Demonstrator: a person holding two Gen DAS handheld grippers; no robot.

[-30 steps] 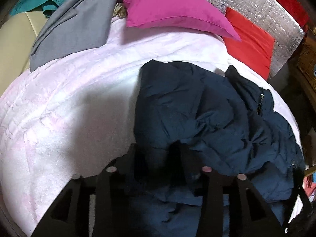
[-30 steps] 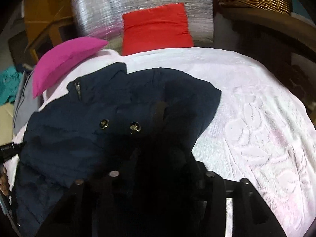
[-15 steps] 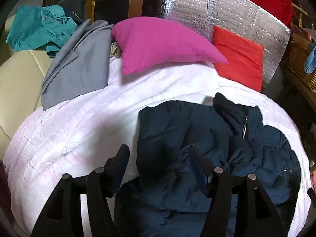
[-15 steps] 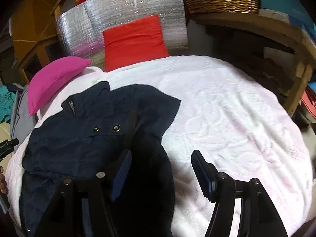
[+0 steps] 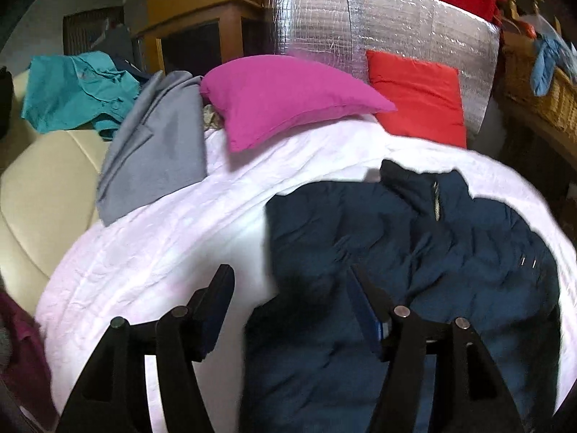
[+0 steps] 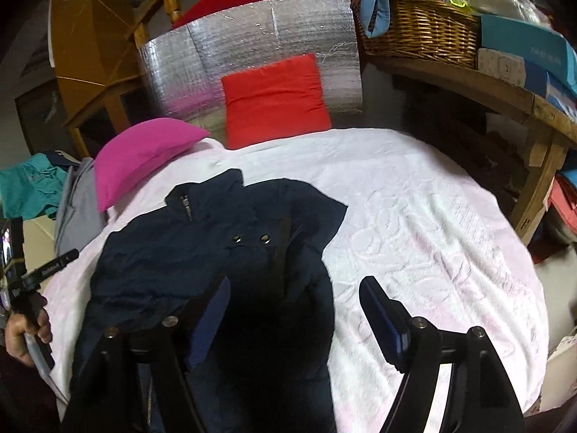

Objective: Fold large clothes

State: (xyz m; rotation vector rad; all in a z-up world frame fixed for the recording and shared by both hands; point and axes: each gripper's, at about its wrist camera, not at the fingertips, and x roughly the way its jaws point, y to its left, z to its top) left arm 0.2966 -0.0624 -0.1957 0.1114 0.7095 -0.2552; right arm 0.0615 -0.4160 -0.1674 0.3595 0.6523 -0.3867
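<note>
Sofa (image 5: 39, 195): cream, at the far left of the left wrist view, with a teal garment (image 5: 75, 90) on its back.
Grey garment (image 5: 155, 144): it lies on the left edge of the bed, partly over the sofa, touching the magenta pillow.
Magenta pillow (image 5: 285, 97): at the head of the bed, left of the red cushion (image 5: 418, 97); both are in front of a silver foil panel (image 5: 378, 25).
Bed cover (image 6: 432, 223): pale pink-white with a raised pattern; its right half is bare.
Navy jacket (image 6: 223, 238): it lies on the left-middle part of the cover, collar and zipper toward the pillows, two metal snaps on the front, the cloth rumpled.
Left gripper (image 5: 292, 278): its jaws are apart and opening, over the left edge of the jacket; nothing is pressed between the pads.
Right gripper (image 6: 294, 288): its jaws are apart and opening, over the right edge of the jacket and the bare cover; it holds nothing.
Left hand (image 6: 21, 332): seen at the left border of the right wrist view, around the handle of its gripper.
Wicker basket (image 6: 422, 25): on a wooden shelf at the right, with boxes beside it.
</note>
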